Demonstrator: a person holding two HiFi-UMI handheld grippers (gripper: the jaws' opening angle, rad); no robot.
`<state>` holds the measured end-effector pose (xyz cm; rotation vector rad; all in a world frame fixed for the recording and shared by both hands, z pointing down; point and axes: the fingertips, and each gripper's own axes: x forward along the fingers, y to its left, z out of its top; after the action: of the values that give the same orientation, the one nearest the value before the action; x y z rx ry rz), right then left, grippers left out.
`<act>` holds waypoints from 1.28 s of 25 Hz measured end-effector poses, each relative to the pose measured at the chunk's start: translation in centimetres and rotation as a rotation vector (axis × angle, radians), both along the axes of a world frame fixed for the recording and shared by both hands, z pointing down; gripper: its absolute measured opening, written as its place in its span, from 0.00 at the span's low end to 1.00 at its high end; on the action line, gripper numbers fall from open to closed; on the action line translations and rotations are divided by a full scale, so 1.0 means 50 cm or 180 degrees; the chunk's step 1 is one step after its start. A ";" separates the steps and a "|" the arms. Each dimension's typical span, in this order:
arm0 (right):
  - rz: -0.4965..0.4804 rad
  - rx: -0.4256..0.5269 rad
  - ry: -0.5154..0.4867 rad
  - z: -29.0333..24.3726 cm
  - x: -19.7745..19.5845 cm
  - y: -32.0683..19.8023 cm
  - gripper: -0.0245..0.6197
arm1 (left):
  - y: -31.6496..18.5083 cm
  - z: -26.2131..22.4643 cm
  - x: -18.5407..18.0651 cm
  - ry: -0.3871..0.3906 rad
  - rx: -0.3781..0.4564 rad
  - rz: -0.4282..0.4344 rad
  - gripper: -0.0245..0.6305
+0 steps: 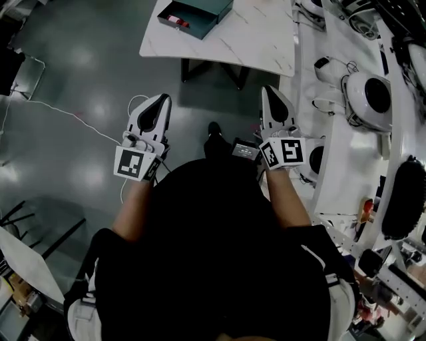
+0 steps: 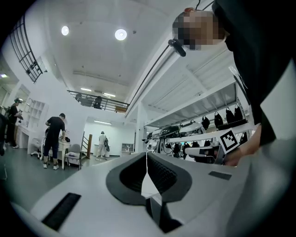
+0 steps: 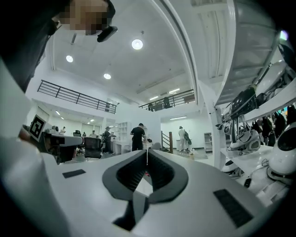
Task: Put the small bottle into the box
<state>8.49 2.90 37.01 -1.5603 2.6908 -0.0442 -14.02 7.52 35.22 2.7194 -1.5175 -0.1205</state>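
Note:
An open teal box (image 1: pixel 197 14) sits on the white marble table (image 1: pixel 253 40) at the top of the head view, well ahead of both grippers. A small red and white object (image 1: pixel 178 21) lies inside it; whether it is the small bottle I cannot tell. My left gripper (image 1: pixel 164 99) and right gripper (image 1: pixel 267 89) are held close to the body over the floor and point towards the table. Both are shut with nothing between the jaws. The closed pads meet in a thin line in the left gripper view (image 2: pixel 146 159) and the right gripper view (image 3: pixel 147 157).
A white bench (image 1: pixel 346 153) with white robot shells (image 1: pixel 369 100) runs along the right. A thin cable (image 1: pixel 60 113) crosses the grey floor at left. A small black device (image 1: pixel 245 151) hangs between the grippers. A distant person (image 2: pixel 54 139) and another person (image 3: pixel 138 136) stand at desks.

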 end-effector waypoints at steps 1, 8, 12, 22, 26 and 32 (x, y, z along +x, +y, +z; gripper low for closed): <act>0.0000 -0.0010 0.0013 0.001 -0.009 0.027 0.09 | 0.028 0.006 -0.009 0.0021 -0.0010 -0.0006 0.07; -0.0036 -0.0276 0.0126 0.045 -0.032 0.222 0.09 | 0.192 0.061 -0.043 0.0210 -0.0156 -0.0125 0.07; -0.0002 -0.0293 0.0105 0.040 -0.014 0.265 0.09 | 0.237 0.087 -0.048 0.0250 -0.0179 -0.0182 0.07; -0.0035 -0.0314 0.0039 0.020 0.043 0.242 0.09 | 0.240 0.084 0.043 0.0203 -0.0276 0.0032 0.07; -0.0087 -0.0301 0.0060 0.019 0.092 0.233 0.09 | 0.206 0.102 0.110 0.0113 -0.0358 0.0073 0.07; -0.0112 -0.0483 0.0068 0.061 0.200 0.235 0.09 | 0.170 0.096 0.221 0.0136 -0.0413 0.0234 0.07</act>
<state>18.50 14.67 40.05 -1.5592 2.7908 -0.2396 -2.98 16.02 40.03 2.6490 -1.3623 -0.0752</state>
